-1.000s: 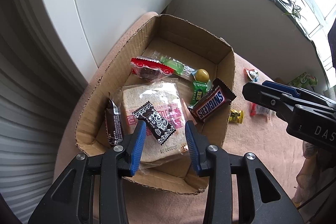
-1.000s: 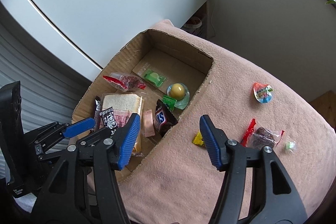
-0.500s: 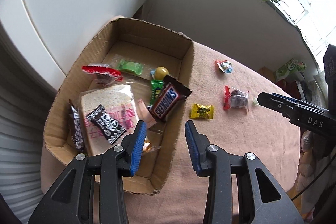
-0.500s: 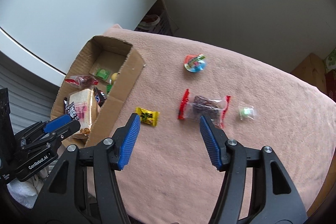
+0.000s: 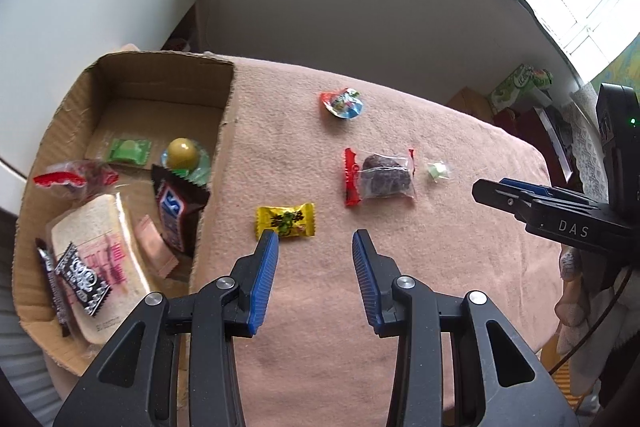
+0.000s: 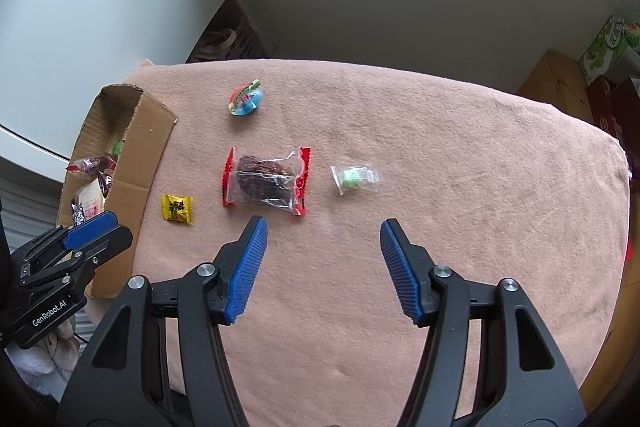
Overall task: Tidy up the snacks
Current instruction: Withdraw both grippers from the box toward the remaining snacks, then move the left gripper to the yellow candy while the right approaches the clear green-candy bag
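**Loose snacks on the blanket: four left to box**

Item, yellow candy (image 5: pixel 285 221): flat crimped wrapper, lying just beside the cardboard box (image 5: pixel 208 223) on the pink blanket (image 5: pixel 440 287). Probably light and crinkly; best pinched across its flat middle or at a crimped end.

Item, red-ended clear packet (image 6: pixel 266 181): dark fruit inside, lying mid-blanket. Slippery film and a soft lump, by the look of it; take it across the body rather than by the loose ends.

Item, small green sweet (image 6: pixel 354 178): clear wrap, right of the packet. Tiny, and likely to skid away.

Item, round jelly cup (image 6: pixel 246 98): farthest off, with a foil lid.

Left gripper (image 5: pixel 315 241): jaws modestly parted and empty, hovering over the blanket just short of the yellow candy.

Right gripper (image 6: pixel 323 231): jaws wider and empty, between the packet and the green sweet.

Change: a second ago both grippers hung over the box; both have since swung across to the loose snacks, openings unchanged.
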